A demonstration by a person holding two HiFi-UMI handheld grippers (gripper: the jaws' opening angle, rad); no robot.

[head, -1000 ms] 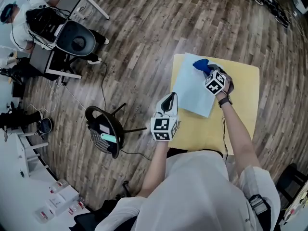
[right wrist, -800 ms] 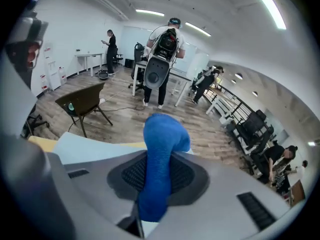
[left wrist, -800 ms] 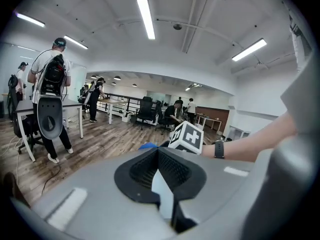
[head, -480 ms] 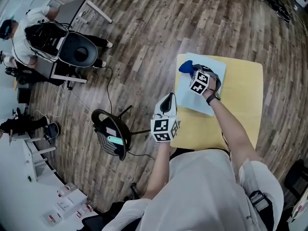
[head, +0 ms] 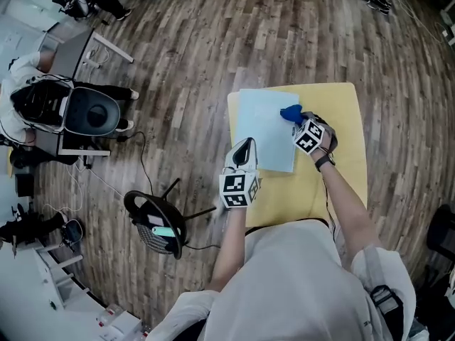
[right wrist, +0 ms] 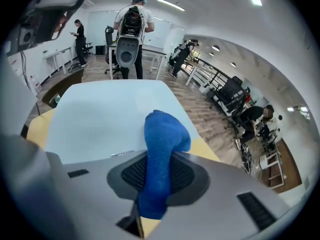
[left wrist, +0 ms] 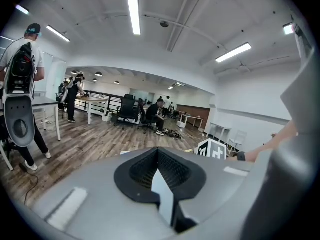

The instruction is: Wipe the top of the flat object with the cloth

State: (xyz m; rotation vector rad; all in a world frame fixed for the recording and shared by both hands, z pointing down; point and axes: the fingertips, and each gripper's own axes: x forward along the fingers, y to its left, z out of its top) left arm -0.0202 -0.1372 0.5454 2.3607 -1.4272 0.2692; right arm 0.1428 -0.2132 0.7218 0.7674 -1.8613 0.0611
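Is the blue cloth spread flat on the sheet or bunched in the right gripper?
Bunched: the blue cloth is a wad pinched in the right gripper, tip over the pale sheet.

One cloth (head: pixel 290 112), one flat sheet (head: pixel 259 128), one table (head: pixel 343 155), two grippers (head: pixel 247 143) (head: pixel 298 118).

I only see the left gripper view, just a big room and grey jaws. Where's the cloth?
Observer: The blue cloth is pinched in the right gripper.
Operator: Is it on the flat thing?
Observer: It's over the pale blue sheet, by the edge on the right gripper's side.
Operator: What's the sheet lying on?
Observer: A small yellow table.
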